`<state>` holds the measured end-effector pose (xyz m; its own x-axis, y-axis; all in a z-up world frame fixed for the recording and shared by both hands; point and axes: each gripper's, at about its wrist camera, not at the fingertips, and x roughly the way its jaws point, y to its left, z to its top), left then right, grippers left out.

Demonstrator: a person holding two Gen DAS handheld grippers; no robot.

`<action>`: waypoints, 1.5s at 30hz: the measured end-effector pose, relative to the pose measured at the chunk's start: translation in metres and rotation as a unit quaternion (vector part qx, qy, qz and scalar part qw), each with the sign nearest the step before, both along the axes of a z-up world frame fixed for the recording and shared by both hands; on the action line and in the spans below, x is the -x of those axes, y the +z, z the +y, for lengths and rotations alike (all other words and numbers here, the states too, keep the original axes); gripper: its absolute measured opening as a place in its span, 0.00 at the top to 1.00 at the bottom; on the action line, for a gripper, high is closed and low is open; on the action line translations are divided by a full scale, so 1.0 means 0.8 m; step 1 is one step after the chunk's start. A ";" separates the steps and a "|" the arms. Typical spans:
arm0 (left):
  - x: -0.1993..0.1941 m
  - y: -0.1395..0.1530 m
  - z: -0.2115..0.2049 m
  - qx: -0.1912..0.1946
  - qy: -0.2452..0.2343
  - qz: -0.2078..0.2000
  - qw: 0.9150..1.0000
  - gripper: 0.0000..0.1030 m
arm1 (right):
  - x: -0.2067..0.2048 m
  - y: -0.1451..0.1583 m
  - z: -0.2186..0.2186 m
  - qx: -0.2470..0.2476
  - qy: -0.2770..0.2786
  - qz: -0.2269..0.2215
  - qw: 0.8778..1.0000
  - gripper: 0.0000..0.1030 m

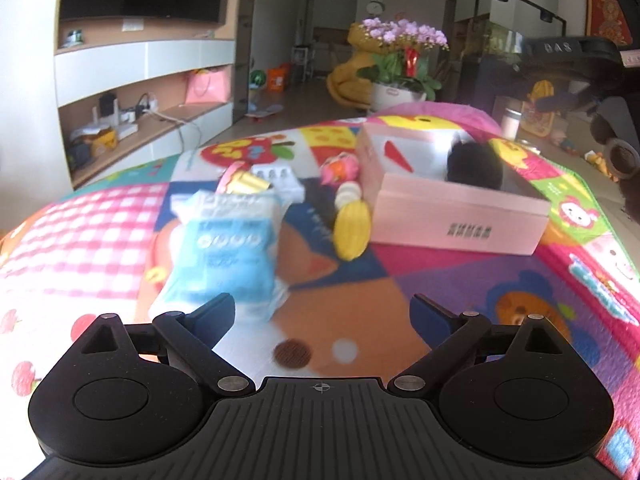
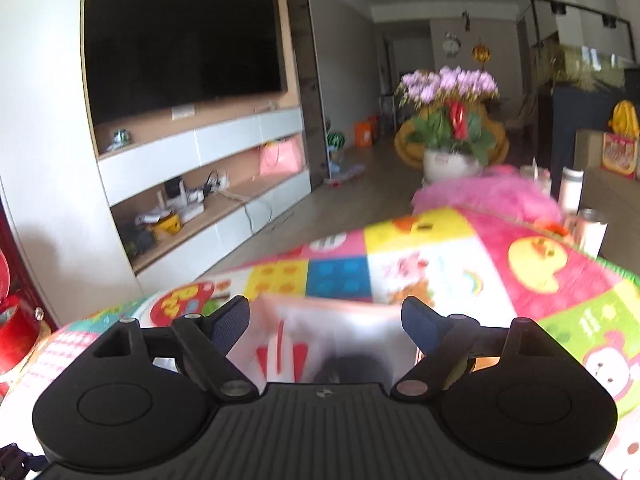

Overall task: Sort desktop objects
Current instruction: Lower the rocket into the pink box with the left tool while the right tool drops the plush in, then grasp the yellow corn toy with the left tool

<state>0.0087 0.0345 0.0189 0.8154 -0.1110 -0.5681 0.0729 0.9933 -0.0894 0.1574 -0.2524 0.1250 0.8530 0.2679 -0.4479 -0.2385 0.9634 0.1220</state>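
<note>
Both grippers hover over the cluttered desk (image 1: 440,272).
Pink box (image 1: 460,200) at 1 o'clock, blue packet (image 1: 228,248) at 11, yellow toy (image 1: 352,228) between. Left gripper (image 1: 322,312) fingers wide, empty; right gripper (image 2: 326,320) fingers wide, over the box. Motion blur suggests haste: a finger might clip the packet.

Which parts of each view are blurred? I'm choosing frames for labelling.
Left wrist: blue packet and yellow toy smeared, pink box sharper. Right wrist: the box between the open fingers is heavily blurred; TV fairly crisp.
</note>
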 end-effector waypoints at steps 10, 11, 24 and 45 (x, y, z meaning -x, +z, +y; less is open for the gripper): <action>0.002 -0.020 0.025 0.040 0.057 0.018 0.997 0.02 | 0.081 -0.048 0.036 0.073 0.063 0.023 0.995 0.17; 0.002 -0.019 0.029 0.045 0.072 0.019 0.996 0.02 | 0.092 -0.054 0.049 0.088 0.075 0.017 0.993 0.17; 0.024 -0.018 0.096 0.103 0.183 -0.007 0.978 0.01 | 0.096 -0.140 0.225 0.133 0.117 0.049 0.983 0.44; 0.014 0.004 0.018 0.036 0.047 -0.032 0.998 0.00 | 0.154 -0.147 0.040 0.107 0.030 0.124 0.986 0.74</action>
